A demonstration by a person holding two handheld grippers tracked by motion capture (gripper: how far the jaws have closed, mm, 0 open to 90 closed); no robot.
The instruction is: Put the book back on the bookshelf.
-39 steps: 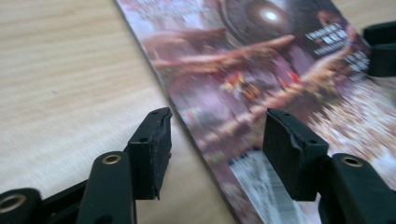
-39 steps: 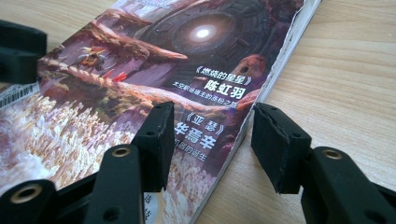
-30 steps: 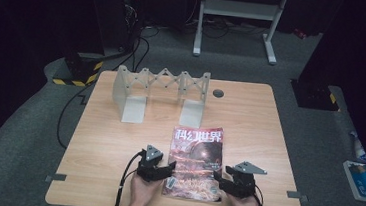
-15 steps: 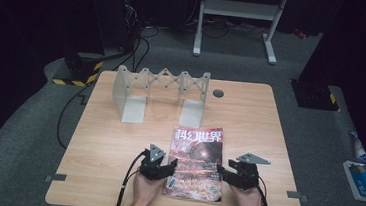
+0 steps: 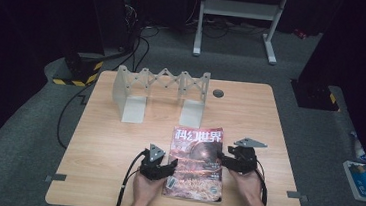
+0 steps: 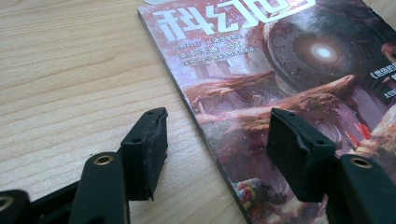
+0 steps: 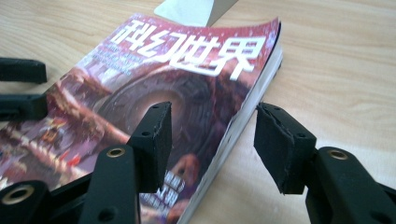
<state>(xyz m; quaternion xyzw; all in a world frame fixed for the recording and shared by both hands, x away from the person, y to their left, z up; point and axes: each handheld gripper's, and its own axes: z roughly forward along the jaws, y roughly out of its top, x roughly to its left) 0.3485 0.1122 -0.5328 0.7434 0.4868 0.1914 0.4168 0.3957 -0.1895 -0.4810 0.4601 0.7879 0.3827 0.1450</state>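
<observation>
Both claws wide, left claw (image 6: 212,154) and right claw (image 7: 212,144) straddling opposite side edges of magazine (image 5: 196,162) on worktop (image 5: 117,142); next, probably close on both edges.

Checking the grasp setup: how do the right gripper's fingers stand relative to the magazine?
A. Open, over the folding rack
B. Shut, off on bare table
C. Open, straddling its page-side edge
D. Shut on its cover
C: in the right gripper view, the right gripper is open, one finger over the magazine cover, the other over the table beyond its edge.
</observation>
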